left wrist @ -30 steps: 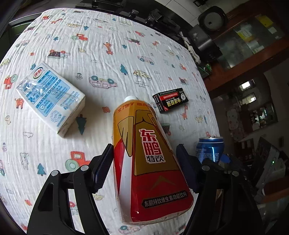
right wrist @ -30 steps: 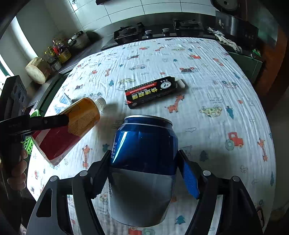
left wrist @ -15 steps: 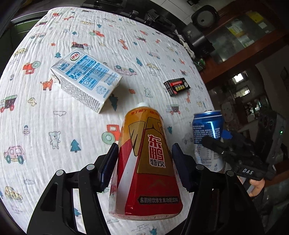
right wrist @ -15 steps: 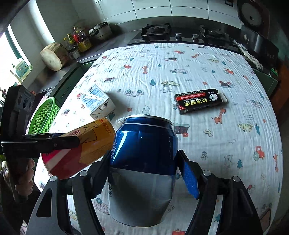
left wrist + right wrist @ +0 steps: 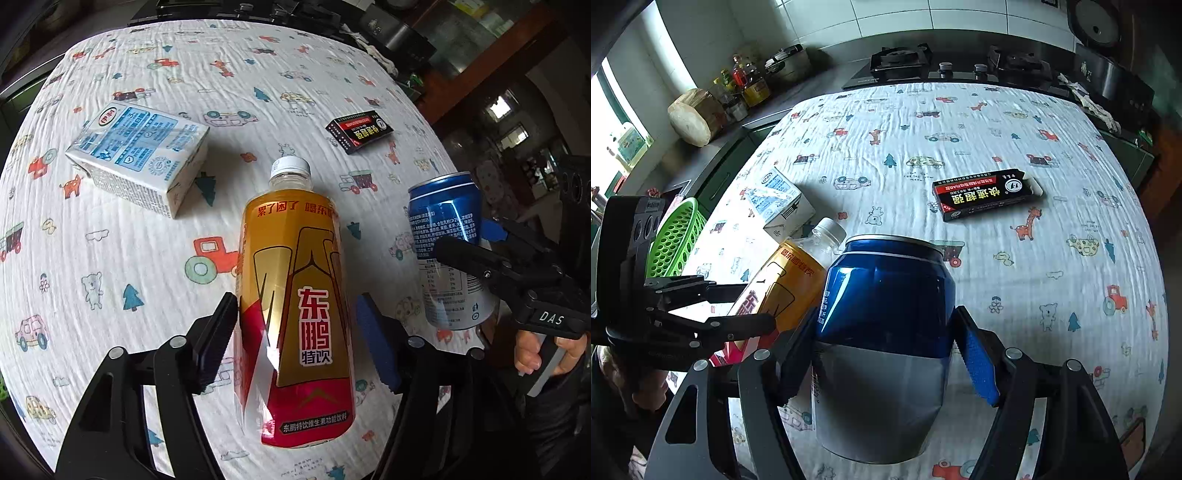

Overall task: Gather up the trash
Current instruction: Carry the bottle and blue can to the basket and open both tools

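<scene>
The orange and red drink bottle (image 5: 295, 310) sits clamped between the fingers of the left gripper (image 5: 295, 339), raised off the table with its white cap pointing away from the camera. The blue can (image 5: 882, 332) is pinched the same way in the right gripper (image 5: 886, 350), also lifted clear of the cloth. In the right wrist view the bottle (image 5: 775, 291) leans in from the left until it nearly meets the can's side; whether they touch cannot be told.

The left wrist view shows the can (image 5: 450, 251) from the side, with its printed label and the right gripper (image 5: 509, 273) closed across it, plus the person's hand (image 5: 546, 350) on the handle. The right wrist view alone shows the green perforated basket (image 5: 676, 236) at the table's left edge, beyond the left gripper (image 5: 713, 310).

Lying on the cartoon-printed tablecloth (image 5: 110, 258) are a blue and white milk carton (image 5: 140, 158) on its side and a black and red flat box (image 5: 358, 129), well apart from each other. The carton (image 5: 779, 206) lies just beyond the bottle's cap, the box (image 5: 986, 194) further right. A stove (image 5: 945, 66) stands behind the table.
</scene>
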`<action>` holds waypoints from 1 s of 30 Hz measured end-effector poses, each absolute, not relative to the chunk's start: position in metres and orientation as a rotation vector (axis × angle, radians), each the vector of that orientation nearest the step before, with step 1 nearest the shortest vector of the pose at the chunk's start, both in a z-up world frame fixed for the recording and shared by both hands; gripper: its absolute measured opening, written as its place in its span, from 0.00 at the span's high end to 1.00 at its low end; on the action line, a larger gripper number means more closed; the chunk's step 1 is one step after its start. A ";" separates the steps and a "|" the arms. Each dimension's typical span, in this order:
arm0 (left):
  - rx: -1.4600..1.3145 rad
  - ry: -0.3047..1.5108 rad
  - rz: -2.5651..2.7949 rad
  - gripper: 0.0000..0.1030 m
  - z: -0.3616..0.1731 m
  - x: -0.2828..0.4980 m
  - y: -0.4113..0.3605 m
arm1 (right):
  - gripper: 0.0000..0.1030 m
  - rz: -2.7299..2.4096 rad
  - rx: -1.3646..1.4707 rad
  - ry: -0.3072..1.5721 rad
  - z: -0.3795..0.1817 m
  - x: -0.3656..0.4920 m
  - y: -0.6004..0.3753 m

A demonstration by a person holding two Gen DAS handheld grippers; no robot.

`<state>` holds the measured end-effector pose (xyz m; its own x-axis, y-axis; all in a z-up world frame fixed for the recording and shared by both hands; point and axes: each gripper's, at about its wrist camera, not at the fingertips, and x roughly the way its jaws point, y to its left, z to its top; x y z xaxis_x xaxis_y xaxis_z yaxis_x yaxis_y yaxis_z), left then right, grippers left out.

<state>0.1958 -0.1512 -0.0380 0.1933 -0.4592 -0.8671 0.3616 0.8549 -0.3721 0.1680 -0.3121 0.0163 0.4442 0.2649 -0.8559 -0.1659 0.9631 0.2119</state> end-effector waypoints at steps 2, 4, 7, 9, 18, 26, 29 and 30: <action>-0.080 1.261 -0.575 0.25 -0.041 0.196 -0.156 | 0.33 0.269 0.107 1.080 0.014 0.168 -0.314; -0.051 1.258 -0.560 0.25 -0.043 0.196 -0.161 | 0.33 0.270 0.109 1.082 0.012 0.169 -0.315; -0.032 1.255 -0.553 0.28 -0.047 0.197 -0.163 | 0.33 0.269 0.114 1.088 0.009 0.170 -0.317; -0.005 1.247 -0.546 0.34 -0.049 0.197 -0.165 | 0.33 0.270 0.116 1.089 0.009 0.170 -0.317; -0.069 1.193 -0.584 0.35 -0.035 0.179 -0.132 | 0.33 0.304 0.093 1.074 0.022 0.166 -0.296; -0.150 1.053 -0.514 0.35 0.010 0.156 -0.041 | 0.33 0.414 0.055 1.051 0.041 0.171 -0.234; -0.176 0.994 -0.424 0.35 0.030 0.153 0.013 | 0.33 0.462 0.033 1.045 0.047 0.176 -0.201; -0.189 0.981 -0.388 0.35 0.034 0.154 0.032 | 0.33 0.478 0.026 1.044 0.049 0.178 -0.190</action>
